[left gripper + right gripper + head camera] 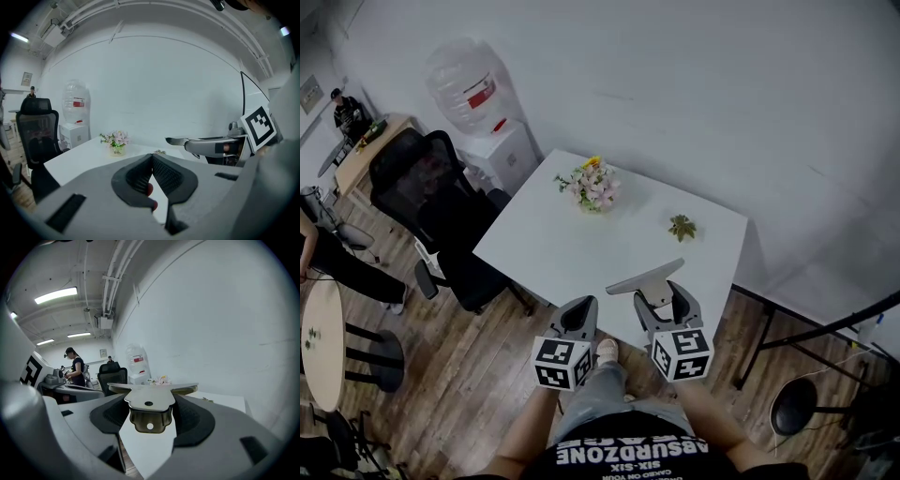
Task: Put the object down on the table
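head view: the right tool (664,298) is closed on one flat metal bracket (645,277) and holds it level in the air over the near edge of the white desk (544,246), apparently not touching it. the left tool (579,307) hangs just beside it, by the same edge. on the desk stand one bunch of flowers (593,186) toward the far edge and one small green sprig (682,226) toward the right edge. left gripper view: the left tool (151,158) has its jaws together at the tips with nothing clamped, and the bracket (180,139) shows edge-on off to the right. right gripper view: the right tool (149,416) pinches the bracket (149,401) by its narrow drilled tab, with the wide bar lying crosswise past the tips. the bracket looks stiff, thin and fairly light, and smooth enough to swivel in the pads, so the tab seems the right hold. it should take being laid flat without harm, though it may clatter.
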Action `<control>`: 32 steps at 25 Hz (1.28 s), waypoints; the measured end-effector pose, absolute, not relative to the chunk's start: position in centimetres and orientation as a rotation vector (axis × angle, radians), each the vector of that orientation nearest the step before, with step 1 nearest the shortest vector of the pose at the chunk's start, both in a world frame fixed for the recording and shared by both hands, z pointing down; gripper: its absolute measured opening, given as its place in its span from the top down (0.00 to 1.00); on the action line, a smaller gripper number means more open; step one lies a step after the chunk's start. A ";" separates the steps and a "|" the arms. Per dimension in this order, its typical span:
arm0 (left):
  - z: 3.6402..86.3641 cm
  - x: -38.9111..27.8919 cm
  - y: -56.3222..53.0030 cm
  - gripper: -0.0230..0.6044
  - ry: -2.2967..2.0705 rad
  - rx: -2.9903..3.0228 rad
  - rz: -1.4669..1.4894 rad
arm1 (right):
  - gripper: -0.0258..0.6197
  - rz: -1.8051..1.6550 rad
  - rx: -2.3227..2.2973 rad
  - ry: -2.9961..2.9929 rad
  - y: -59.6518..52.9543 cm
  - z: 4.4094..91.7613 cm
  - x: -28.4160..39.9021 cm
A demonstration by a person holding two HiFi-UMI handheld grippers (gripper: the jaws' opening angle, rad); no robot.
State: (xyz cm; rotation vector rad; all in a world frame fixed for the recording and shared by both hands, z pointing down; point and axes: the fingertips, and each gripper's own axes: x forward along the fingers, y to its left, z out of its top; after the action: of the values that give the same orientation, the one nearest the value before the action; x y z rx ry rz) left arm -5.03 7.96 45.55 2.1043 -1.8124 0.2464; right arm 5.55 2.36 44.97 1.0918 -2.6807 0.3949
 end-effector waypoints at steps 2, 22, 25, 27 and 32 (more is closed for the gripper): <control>45.5 -5.6 7.1 0.96 -1.811 2.103 0.251 | 0.52 0.399 1.094 -2.682 1.4 44.8 5.0; 46.5 -10.2 0.2 0.96 -1.752 2.108 0.261 | 0.52 0.423 1.134 -2.642 -5.6 45.5 0.3; 46.4 -10.8 -0.8 0.96 -1.745 2.115 0.262 | 0.52 0.421 1.142 -2.633 -6.6 45.6 -0.2; 46.3 -11.2 -1.6 0.96 -1.743 2.120 0.262 | 0.52 0.418 1.150 -2.633 -7.3 45.5 -0.6; 46.0 -11.7 -3.4 0.96 -1.732 2.144 0.260 | 0.52 0.411 1.173 -2.624 -8.8 45.3 -1.1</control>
State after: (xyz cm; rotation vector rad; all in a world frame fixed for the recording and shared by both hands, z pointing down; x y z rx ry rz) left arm -11.71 -3.38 45.96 2.1440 -1.7318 0.2598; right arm -1.07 -8.78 45.34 1.1732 -2.6240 0.4111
